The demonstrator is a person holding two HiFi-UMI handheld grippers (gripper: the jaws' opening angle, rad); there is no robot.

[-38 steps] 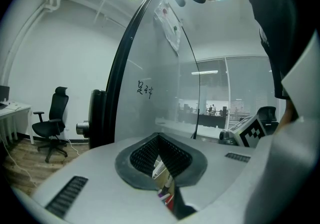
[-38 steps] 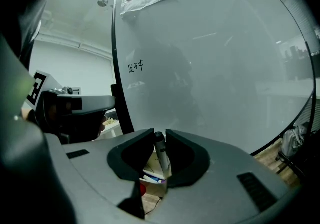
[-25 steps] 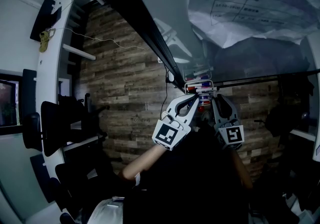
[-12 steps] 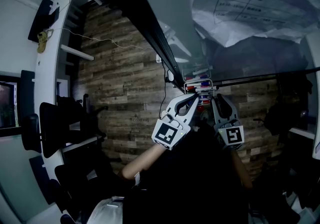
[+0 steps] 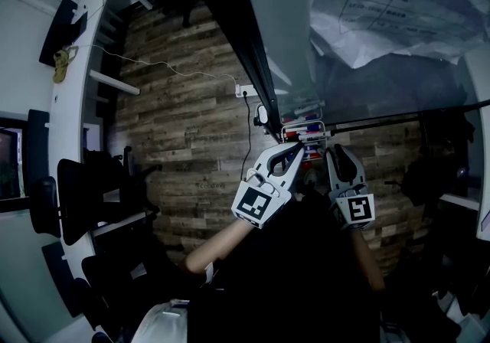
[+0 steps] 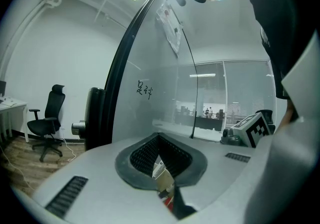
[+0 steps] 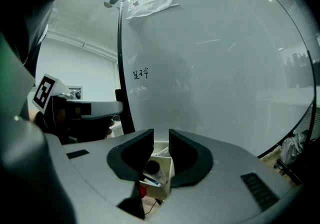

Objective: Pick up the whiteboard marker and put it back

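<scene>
The left gripper (image 6: 159, 139) has its fingers clenched, tips together, on a slim white-labelled whiteboard marker (image 6: 159, 169) that lies pinched between their dark ribbed inner faces, a bit of red showing at its near end. The right gripper (image 7: 161, 137) is just beside it with its fingers released and apart. Nothing lies between them, and through the gap shows the white marker box (image 7: 164, 189) at the foot of the whiteboard (image 7: 215, 63), with other markers in it.
</scene>
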